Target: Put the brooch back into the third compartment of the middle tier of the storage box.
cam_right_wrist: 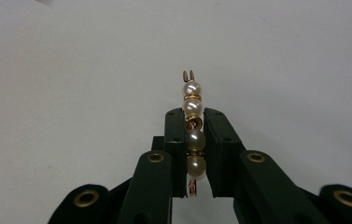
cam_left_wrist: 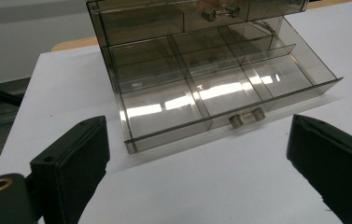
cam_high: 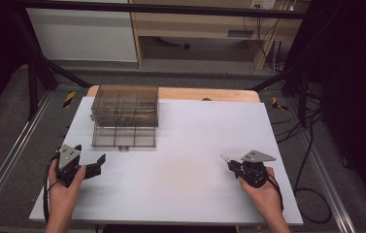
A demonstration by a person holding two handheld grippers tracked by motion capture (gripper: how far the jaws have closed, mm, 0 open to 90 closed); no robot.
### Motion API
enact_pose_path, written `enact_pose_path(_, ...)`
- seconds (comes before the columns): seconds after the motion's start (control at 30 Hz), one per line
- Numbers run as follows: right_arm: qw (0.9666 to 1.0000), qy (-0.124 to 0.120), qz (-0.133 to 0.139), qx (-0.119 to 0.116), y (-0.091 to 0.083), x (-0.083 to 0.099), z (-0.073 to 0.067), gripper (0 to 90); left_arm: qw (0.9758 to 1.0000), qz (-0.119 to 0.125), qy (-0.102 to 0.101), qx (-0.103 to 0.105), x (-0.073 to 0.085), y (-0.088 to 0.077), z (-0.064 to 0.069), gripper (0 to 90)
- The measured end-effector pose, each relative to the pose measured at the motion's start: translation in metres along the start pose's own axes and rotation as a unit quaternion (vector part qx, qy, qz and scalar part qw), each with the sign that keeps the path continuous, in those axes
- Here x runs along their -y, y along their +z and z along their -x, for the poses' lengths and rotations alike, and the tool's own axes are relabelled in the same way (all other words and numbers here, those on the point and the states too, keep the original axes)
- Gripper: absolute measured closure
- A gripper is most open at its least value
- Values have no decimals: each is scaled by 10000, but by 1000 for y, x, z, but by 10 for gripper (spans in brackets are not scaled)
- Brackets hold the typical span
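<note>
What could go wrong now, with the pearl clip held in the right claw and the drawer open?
The pearl hair clip is pinched only across its narrow sides by the right claw, so it may twist or slip out. The open drawer has small compartments; the clip could catch on a divider. The left claw is open, not steadying the organizer, which may slide.

Drawer box (cam_high: 125, 106) on the table (cam_high: 185, 174) at its far left, lower drawer (cam_left_wrist: 220, 95) pulled out toward the person, left gripper (cam_high: 89, 165) in front of the box, right gripper (cam_high: 229, 164) well to its right, pearl hairpin (cam_right_wrist: 193, 122) between that gripper's jaws.
</note>
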State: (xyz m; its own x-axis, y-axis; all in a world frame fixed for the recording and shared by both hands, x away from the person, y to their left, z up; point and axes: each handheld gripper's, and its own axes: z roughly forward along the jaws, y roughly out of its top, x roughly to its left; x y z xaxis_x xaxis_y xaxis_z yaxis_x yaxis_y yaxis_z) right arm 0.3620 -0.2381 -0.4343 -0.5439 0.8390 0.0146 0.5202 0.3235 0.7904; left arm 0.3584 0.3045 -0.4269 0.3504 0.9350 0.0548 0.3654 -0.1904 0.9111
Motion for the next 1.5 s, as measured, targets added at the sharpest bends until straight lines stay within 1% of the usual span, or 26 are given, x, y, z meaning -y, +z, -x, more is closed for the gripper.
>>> enact_pose_path(0.1, 10000, -35, 49, -63, 3, -5, -2, 799, 10000, 17, 17, -41, 0, 0, 0, 58)
enact_pose_path(0.23, 9997, -105, -16, -208, 10, -12, -8, 799, 9999, -22, 7, -112, 1, 2, -4, 58)
enact_pose_path(0.3, 9996, -142, -36, -254, 19, -19, -12, 799, 9999, -26, -55, -113, 2, 2, -6, 58)
enact_pose_path(0.47, 9991, -122, -12, -405, 43, -41, -26, 799, 9999, -66, -83, -61, 3, 2, -7, 58)
enact_pose_path(0.53, 9988, -131, -42, -465, 53, -50, -32, 799, 9999, -31, -106, -70, 2, 2, -7, 58)
enact_pose_path(0.67, 9981, -292, -135, -522, 70, -66, -45, 799, 9998, -23, -171, -46, 2, 2, -8, 58)
enact_pose_path(0.73, 9978, -327, -121, -562, 77, -73, -51, 799, 9998, 7, -170, -54, 2, 2, -8, 58)
enact_pose_path(0.83, 9970, -402, -134, -645, 85, -84, -61, 799, 9999, -23, -146, -65, 2, 2, -9, 58)
enact_pose_path(0.97, 9962, -481, -127, -719, 95, -98, -71, 799, 9998, -37, -178, -65, 3, 1, -9, 58)
enact_pose_path(1.1, 9954, -551, -180, -761, 106, -106, -78, 799, 9998, -56, -163, -63, 3, 0, -9, 58)
enact_pose_path(1.23, 9949, -578, -194, -808, 113, -111, -83, 799, 9998, -65, -154, -135, 3, 1, -9, 58)
enact_pose_path(1.37, 9946, -570, -127, -856, 117, -115, -87, 799, 9997, -92, -165, -156, 3, 2, -9, 59)
enact_pose_path(1.5, 9946, -481, -35, -924, 121, -118, -91, 799, 9998, -106, -95, -149, 2, 3, -7, 59)
